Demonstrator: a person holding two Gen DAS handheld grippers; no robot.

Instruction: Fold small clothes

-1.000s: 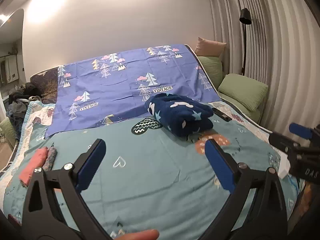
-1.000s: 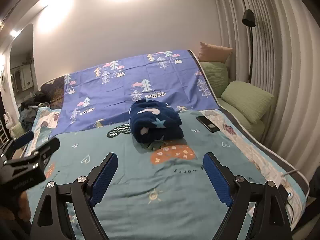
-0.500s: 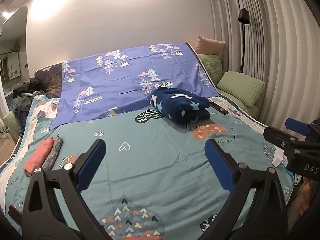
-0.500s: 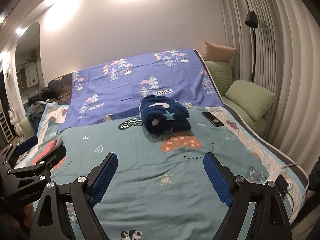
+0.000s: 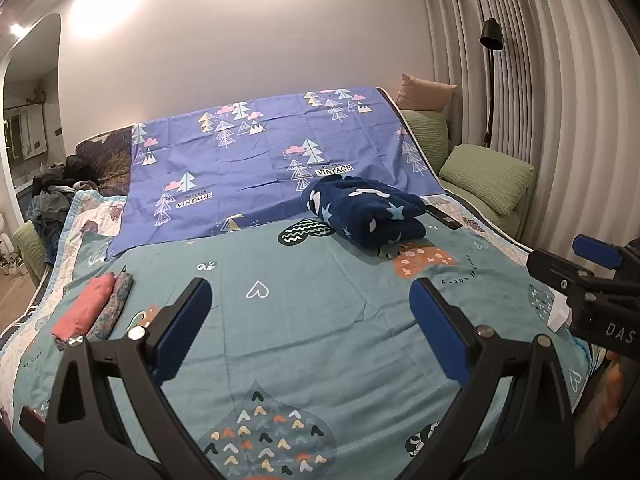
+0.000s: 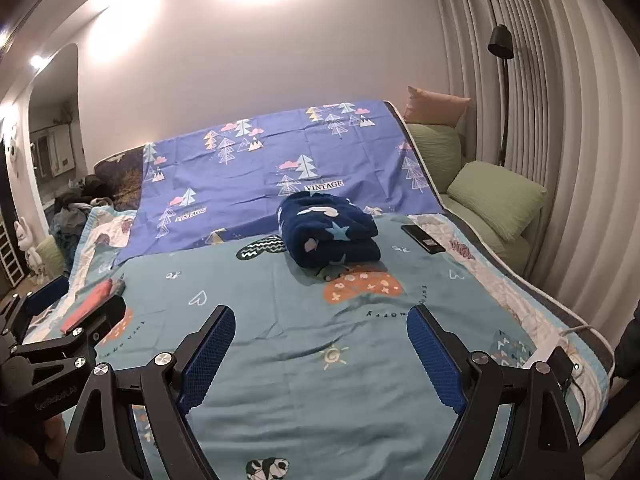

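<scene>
While fleecy, the star-printed navy bundle (image 5: 366, 212) lies thickly folded.

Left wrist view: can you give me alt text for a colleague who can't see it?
The left tool, open and empty, hovers over a teal patterned bedspread. Folded small clothes lie at left, a folded navy star blanket sits farther back, and the right tool shows at the right edge.

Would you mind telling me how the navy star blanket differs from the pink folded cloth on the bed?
The navy star blanket is a thick, fluffy bundle; the pink folded cloth is thin and flat. The blanket lies mid-bed, by the purple sheet; the pink cloth lies near the left edge, against a patterned cloth. The blanket bears pale stars; the pink cloth looks plain. Both are folded and rest untouched.
</scene>
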